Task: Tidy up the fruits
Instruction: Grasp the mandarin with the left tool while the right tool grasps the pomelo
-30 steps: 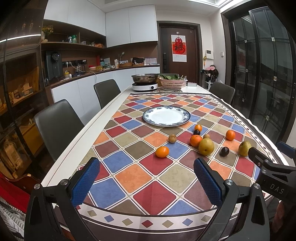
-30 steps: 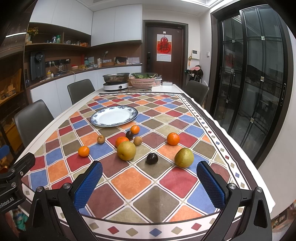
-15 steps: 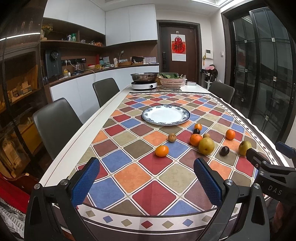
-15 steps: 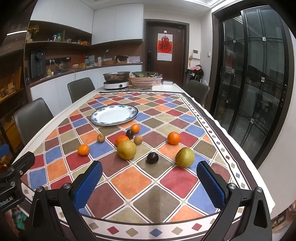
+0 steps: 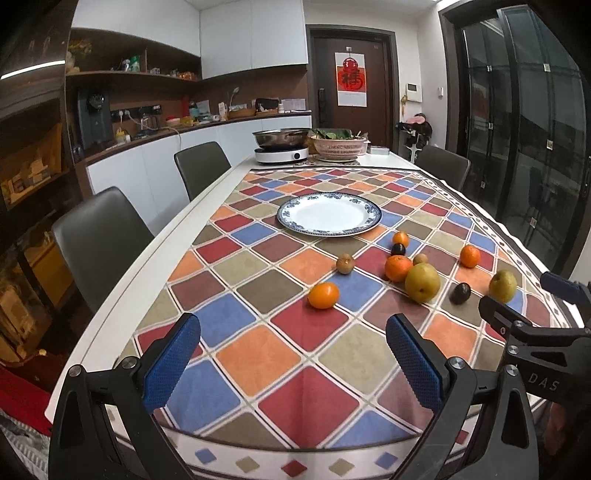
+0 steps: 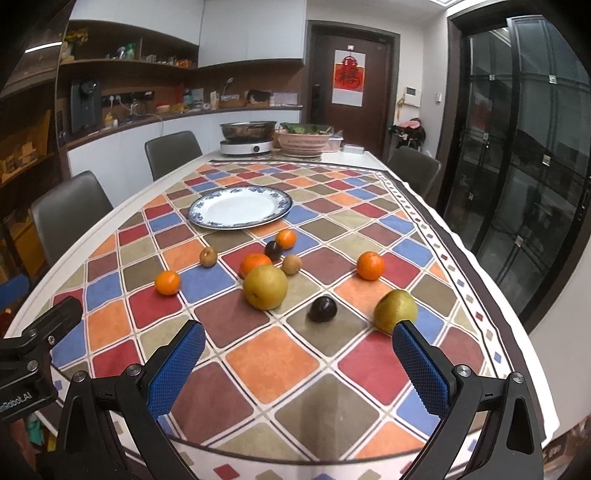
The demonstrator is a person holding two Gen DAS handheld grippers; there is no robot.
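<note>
Fruits scattered on tablecloth (image 5: 258,354) just short of empty plate (image 5: 328,218); nearest: pear (image 6: 395,311) & dark plum (image 6: 322,309). Right gripper (image 6: 295,363) & left gripper (image 5: 291,354) both wide apart, holding nothing. Best to center 1 fruit btwn pads, squeeze gently. Vs 1 s ago: both slightly closer in, fruit unmoved.

This is a home kitchen-dining room. A long worktop (image 5: 207,206) under a checkered tablecloth (image 5: 266,350) has grey dining chairs (image 5: 99,236) around it. White cabinets (image 5: 255,33) and cluttered wooden shelves (image 5: 133,74) line the wall, an induction cooker (image 5: 281,155) carries a steel pan (image 5: 282,136), and a red calendar (image 5: 351,79) hangs on the door.
</note>
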